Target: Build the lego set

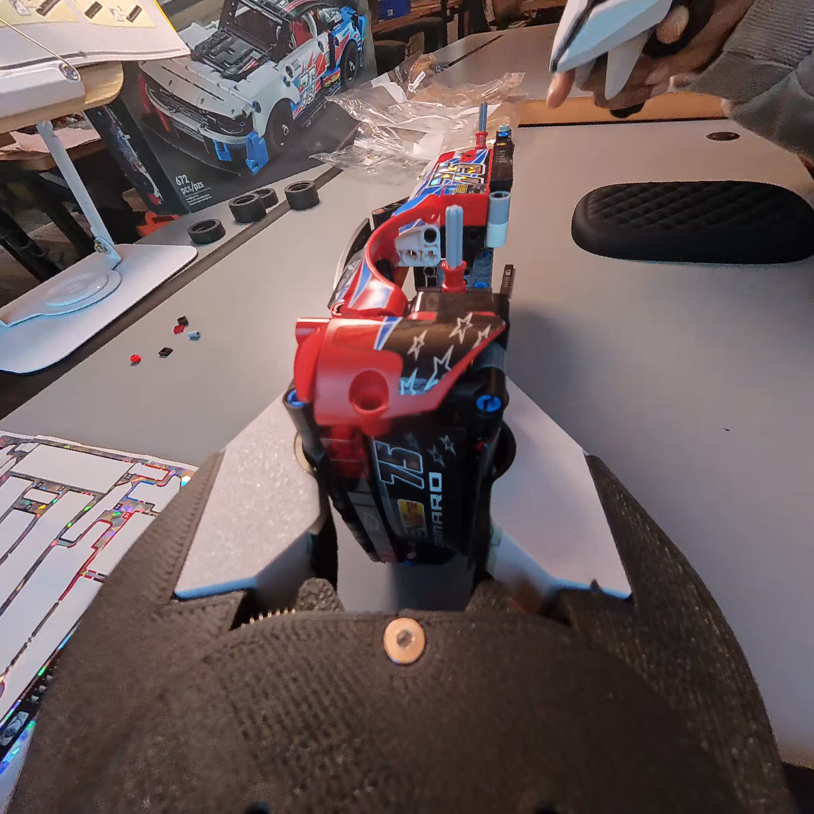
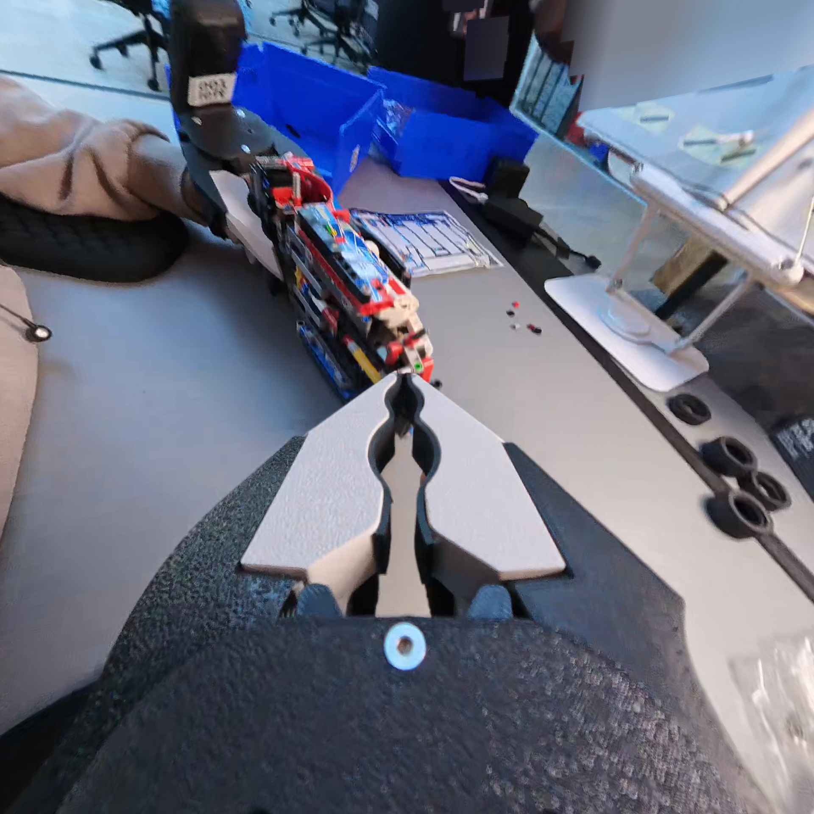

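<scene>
Left wrist view: left tongs clamped on the near end of the half-built lego car, which stands on its side over the grey tabletop, red and black panels up. Far left: four black tyres, the set's box, loose small pieces. Sticker sheet near left. Right tongs far right, raised.

Right wrist view: right tongs nearly closed on a small dark part (blurred, cannot tell which), tips just beside the car's near end. Left tongs grip its far end. Blue bins beyond.
</scene>
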`<state>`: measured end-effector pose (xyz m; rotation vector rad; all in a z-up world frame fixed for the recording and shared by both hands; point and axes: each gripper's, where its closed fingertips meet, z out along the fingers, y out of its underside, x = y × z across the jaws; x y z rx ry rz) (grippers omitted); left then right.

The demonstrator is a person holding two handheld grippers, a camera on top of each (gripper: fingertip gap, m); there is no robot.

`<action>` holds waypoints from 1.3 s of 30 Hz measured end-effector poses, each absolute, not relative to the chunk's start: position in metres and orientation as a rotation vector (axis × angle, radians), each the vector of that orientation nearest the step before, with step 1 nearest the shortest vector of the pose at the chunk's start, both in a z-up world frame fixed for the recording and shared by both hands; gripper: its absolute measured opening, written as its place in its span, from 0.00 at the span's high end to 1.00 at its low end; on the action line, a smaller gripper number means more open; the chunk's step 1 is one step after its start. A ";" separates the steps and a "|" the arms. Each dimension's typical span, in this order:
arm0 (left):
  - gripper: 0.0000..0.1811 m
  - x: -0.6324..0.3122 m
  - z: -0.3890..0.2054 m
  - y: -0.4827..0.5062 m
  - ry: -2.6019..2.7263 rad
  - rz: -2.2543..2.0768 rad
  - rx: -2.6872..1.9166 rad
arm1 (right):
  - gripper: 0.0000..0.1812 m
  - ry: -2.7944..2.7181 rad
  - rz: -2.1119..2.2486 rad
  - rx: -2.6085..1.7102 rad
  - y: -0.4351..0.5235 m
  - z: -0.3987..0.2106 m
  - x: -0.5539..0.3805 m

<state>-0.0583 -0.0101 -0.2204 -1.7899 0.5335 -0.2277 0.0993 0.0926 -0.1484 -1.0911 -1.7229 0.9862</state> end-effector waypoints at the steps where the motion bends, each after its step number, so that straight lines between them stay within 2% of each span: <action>1: 0.58 -0.058 -0.220 -0.010 0.530 -0.232 -1.789 | 1.00 -1.722 0.967 -1.135 0.098 -0.158 0.106; 5: 0.58 -0.059 -0.220 -0.009 0.520 -0.242 -1.783 | 1.00 -1.835 0.841 -1.263 0.112 -0.205 0.127; 9: 0.58 -0.059 -0.220 -0.009 0.511 -0.239 -1.781 | 0.87 -2.019 0.844 -1.337 0.105 -0.241 0.131; 12: 0.58 -0.059 -0.219 -0.009 0.510 -0.235 -1.780 | 0.84 -2.127 0.808 -1.350 0.106 -0.258 0.126; 20: 0.58 -0.060 -0.219 -0.010 0.504 -0.249 -1.784 | 0.84 -2.379 0.761 -1.321 0.102 -0.284 0.116; 31: 0.58 -0.062 -0.220 -0.009 0.471 -0.290 -1.797 | 0.86 -2.436 0.746 -1.234 0.104 -0.282 0.097; 35: 0.58 -0.063 -0.220 -0.008 0.465 -0.293 -1.800 | 0.90 -2.494 0.759 -1.182 0.099 -0.284 0.090; 37: 0.58 -0.063 -0.220 -0.008 0.461 -0.296 -1.802 | 0.97 -2.515 0.771 -1.167 0.094 -0.285 0.089; 39: 0.58 -0.063 -0.220 -0.008 0.459 -0.300 -1.803 | 0.97 -2.542 0.766 -1.148 0.090 -0.285 0.093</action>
